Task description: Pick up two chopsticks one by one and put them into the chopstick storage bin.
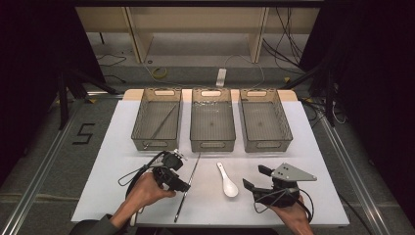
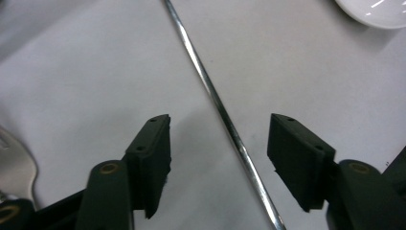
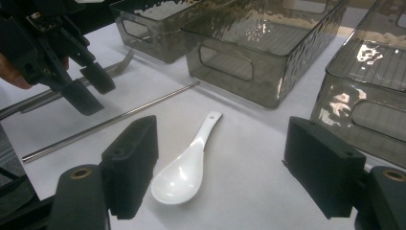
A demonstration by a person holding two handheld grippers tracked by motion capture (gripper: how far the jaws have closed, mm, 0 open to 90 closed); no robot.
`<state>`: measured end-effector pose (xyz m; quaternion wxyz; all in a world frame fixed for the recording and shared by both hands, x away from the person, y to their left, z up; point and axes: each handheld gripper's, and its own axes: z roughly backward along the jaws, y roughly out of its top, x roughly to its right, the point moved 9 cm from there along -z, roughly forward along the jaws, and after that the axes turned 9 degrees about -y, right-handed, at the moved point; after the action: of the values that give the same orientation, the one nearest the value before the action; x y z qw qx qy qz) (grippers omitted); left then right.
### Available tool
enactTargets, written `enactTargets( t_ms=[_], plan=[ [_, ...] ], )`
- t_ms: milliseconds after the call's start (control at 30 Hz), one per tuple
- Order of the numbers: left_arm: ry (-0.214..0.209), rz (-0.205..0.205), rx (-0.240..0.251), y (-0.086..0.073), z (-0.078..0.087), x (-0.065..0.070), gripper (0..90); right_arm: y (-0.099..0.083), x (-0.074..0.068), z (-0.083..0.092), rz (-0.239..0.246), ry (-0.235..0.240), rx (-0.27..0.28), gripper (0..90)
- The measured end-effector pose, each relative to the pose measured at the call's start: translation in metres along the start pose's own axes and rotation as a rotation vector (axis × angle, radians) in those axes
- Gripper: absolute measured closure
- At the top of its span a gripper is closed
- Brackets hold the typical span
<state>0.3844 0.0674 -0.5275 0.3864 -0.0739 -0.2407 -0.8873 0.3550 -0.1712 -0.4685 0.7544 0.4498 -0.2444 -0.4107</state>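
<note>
While flat, rod (image 1: 187, 186) lengthwise toward bins (image 1: 212, 125)

Metal rod (image 2: 225, 120) runs off the top and bottom edges of the left gripper view. White spoon (image 2: 371, 10) is cut by the top edge there (just part of the bowl). Fork (image 2: 16, 165) clipped at the left edge, blurred.

Bare table (image 1: 274, 161) between white spoon (image 1: 228, 183) and three bins (image 1: 213, 123) beyond.

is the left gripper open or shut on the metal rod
Open: the left gripper straddles the metal rod, with gaps between both pads and the rod.
</note>
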Motion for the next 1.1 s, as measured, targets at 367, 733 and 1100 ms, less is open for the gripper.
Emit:
enactTargets(
  t_ms=[367, 733, 1100],
  plan=[
    [0.007, -0.029, -0.056, -0.003, -0.013, 0.004, 55.2, 0.0, -0.001, 0.0, 0.001, 0.001, -0.002, 28.3],
    [0.01, -0.039, -0.083, -0.004, -0.02, 0.004, 61.8, -0.001, -0.001, 0.0, 0.003, 0.003, -0.006, 28.3],
    [0.059, -0.076, -0.113, -0.005, -0.022, 0.002, 71.4, -0.001, -0.001, -0.001, 0.007, 0.0, -0.012, 28.3]
  ],
)
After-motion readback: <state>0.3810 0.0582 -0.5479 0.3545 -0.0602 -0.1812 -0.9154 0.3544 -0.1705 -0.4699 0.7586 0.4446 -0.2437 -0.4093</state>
